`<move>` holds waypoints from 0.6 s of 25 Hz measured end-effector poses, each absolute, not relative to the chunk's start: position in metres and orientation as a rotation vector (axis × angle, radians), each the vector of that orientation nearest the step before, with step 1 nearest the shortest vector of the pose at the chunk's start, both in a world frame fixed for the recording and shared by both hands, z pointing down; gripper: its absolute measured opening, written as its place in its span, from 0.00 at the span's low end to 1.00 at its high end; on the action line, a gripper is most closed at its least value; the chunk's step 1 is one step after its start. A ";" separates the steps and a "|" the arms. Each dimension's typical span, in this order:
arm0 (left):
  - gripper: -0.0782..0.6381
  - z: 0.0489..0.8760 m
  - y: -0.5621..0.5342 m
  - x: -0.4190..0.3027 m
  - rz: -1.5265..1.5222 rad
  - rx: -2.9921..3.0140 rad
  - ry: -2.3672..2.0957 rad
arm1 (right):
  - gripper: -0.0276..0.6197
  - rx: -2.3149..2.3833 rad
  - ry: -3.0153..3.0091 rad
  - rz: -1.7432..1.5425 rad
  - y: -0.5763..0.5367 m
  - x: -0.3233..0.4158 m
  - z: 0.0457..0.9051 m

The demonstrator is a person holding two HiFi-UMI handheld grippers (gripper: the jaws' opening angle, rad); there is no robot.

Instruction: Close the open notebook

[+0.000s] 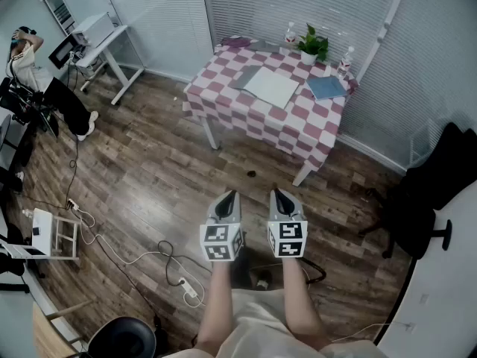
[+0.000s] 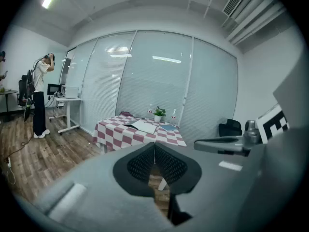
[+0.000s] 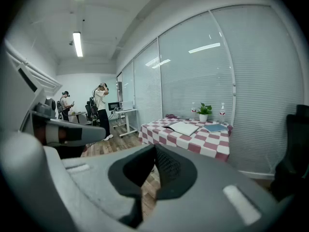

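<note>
The open notebook (image 1: 267,85) lies flat with white pages up on a table with a red and white checked cloth (image 1: 246,110), far ahead of me; it also shows as the open notebook (image 2: 143,125) and the open notebook (image 3: 184,127). My left gripper (image 1: 226,197) and right gripper (image 1: 280,195) are held side by side over the wooden floor, well short of the table. Both are shut with nothing between the jaws.
On the table stand a potted plant (image 1: 313,46), two water bottles (image 1: 344,60), a blue book (image 1: 327,87) and a dark cloth (image 1: 237,42). A black office chair (image 1: 425,200) stands at the right. Cables and a power strip (image 1: 188,288) lie on the floor. A person (image 1: 30,66) stands by a white desk (image 1: 100,39).
</note>
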State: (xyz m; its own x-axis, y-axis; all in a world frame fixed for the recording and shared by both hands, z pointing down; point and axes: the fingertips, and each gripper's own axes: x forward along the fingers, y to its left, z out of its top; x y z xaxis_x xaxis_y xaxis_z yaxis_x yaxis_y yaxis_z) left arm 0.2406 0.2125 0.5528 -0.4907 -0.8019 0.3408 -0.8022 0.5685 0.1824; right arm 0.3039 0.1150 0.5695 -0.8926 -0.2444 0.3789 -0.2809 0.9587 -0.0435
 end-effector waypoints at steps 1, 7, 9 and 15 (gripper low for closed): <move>0.12 0.554 0.214 0.256 0.015 1.314 -2.412 | 0.04 0.371 -2.740 0.131 0.118 0.315 0.567; 0.12 0.541 0.234 0.326 0.047 1.360 -2.429 | 0.04 0.361 -2.779 0.135 0.145 0.373 0.549; 0.12 0.537 0.242 0.336 0.055 1.362 -2.447 | 0.05 0.346 -2.804 0.159 0.152 0.382 0.543; 0.12 0.532 0.249 0.345 0.062 1.371 -2.461 | 0.05 0.283 -2.818 0.154 0.165 0.389 0.542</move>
State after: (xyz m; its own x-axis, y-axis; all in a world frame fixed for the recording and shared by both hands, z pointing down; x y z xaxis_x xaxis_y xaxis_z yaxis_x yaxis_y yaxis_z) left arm 0.3448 0.2487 0.5318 -0.4867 -0.8209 0.2987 -0.8350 0.5376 0.1171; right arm 0.3892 0.1646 0.5416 -0.9344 -0.1777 0.3088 -0.2103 0.9747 -0.0755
